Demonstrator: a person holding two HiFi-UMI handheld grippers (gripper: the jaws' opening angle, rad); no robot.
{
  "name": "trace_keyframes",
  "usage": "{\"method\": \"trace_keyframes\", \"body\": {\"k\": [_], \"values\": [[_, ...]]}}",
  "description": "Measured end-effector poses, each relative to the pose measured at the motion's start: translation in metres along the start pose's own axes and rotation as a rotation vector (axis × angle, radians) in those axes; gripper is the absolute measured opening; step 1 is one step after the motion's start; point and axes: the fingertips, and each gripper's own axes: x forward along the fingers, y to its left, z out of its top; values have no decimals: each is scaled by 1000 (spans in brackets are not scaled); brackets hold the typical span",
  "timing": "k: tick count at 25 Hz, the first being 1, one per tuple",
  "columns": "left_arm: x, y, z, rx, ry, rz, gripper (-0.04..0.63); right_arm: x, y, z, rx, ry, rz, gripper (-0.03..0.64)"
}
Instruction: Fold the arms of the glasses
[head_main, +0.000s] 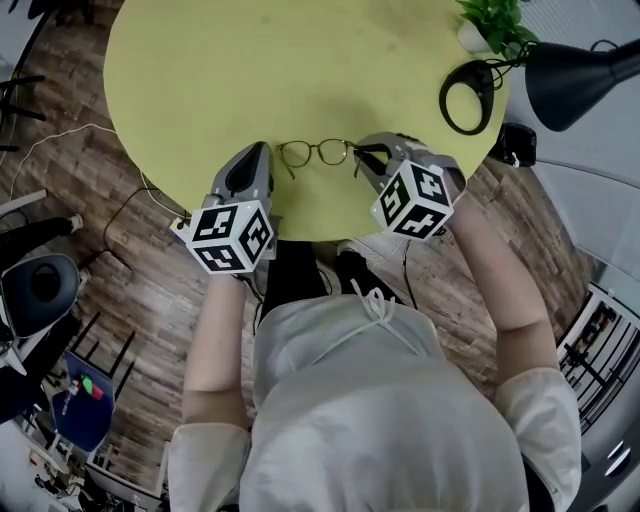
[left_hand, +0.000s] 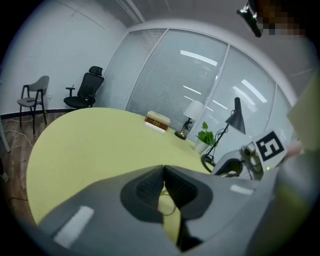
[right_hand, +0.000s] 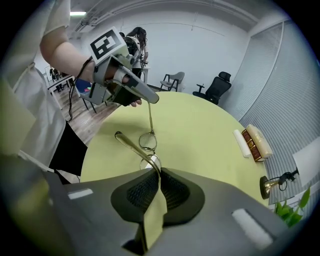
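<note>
The glasses (head_main: 318, 152) are held at one side by the closed right gripper (right_hand: 159, 172), the opposite arm (right_hand: 150, 117) seemingly clamped in the left gripper (right_hand: 154, 99), awaiting inward folding.

Glasses (head_main: 314, 150) ends hidden, lamp (head_main: 572, 78) cropped (right edge)

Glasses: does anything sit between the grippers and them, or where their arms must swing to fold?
Nothing visible does. Both grippers pinch the glasses: the left gripper holds one arm's tip, the right gripper the other arm near its hinge. Only bare table lies between the arms.
</note>
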Motion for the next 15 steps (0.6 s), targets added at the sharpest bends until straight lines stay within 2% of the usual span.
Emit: {"method": "trace_keyframes", "body": {"k": [10,15], "values": [[13,-4,-10,-62,-8,-10,8,-1,4,6,71,-11,2,14],[19,-6,-14,-188,-72,-12,8,-3,11,8,128,-9,10,14]]}}
